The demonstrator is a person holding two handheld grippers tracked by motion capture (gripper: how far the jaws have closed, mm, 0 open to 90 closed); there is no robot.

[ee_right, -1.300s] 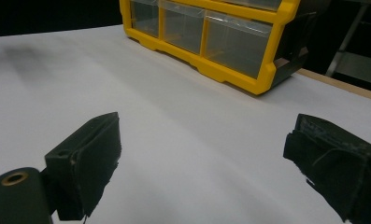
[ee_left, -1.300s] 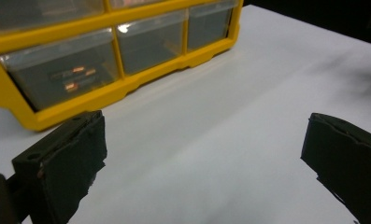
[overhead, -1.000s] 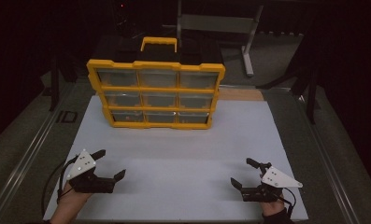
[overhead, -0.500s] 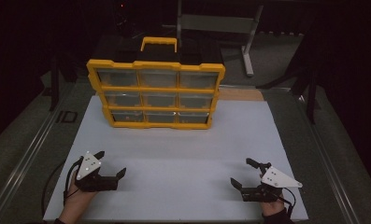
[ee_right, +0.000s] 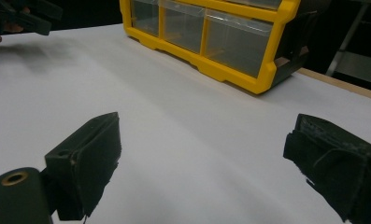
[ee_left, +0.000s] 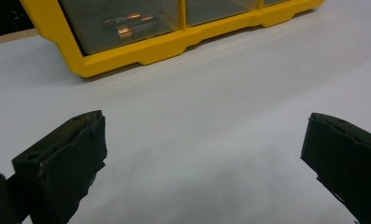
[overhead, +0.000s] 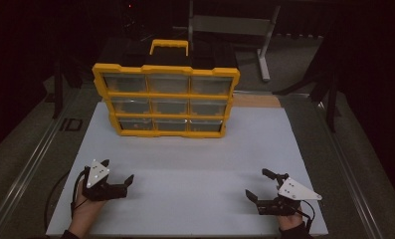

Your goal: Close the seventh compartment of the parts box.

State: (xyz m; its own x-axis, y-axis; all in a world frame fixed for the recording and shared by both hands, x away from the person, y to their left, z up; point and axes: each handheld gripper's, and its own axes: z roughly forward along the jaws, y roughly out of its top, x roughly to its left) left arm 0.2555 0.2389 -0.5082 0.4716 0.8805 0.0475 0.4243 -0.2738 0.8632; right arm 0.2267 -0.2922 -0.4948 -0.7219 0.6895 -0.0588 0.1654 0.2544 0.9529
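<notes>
- A yellow organiser (overhead: 166, 102) with three rows of three clear drawers is seen standing at the far side of the white board (overhead: 195, 164), tilted back a little, with its drawer fronts turned towards the person
- A yellow carrying handle (overhead: 169, 46) is seen at its top, against a black part behind
- Small orange-tinted contents are glimpsed through the lowest left drawer (ee_left: 127, 25) in the left gripper view; what they are cannot be told
- In the right gripper view the lower drawers are seen from the side, with the organiser's black flank (ee_right: 299, 39) at the right end of the yellow frame
- The left gripper (overhead: 116, 178) is held low over the near left corner of the board, well apart from the organiser, with its jaws spread wide and nothing between them
- Bare white board is seen in the gap between its two black jaws in the left gripper view
- The right gripper (overhead: 258, 185) is held low over the near right corner, likewise well apart from the organiser, jaws spread wide and nothing gripped
- The left gripper is also caught far off at the top left of the right gripper view
- A grey three-cornered plate (overhead: 97, 173) is carried on top of the left gripper, and a like one (overhead: 295, 189) on the right
- A metal stand (overhead: 235, 30) is seen in the dark beyond the table, behind the organiser
</notes>
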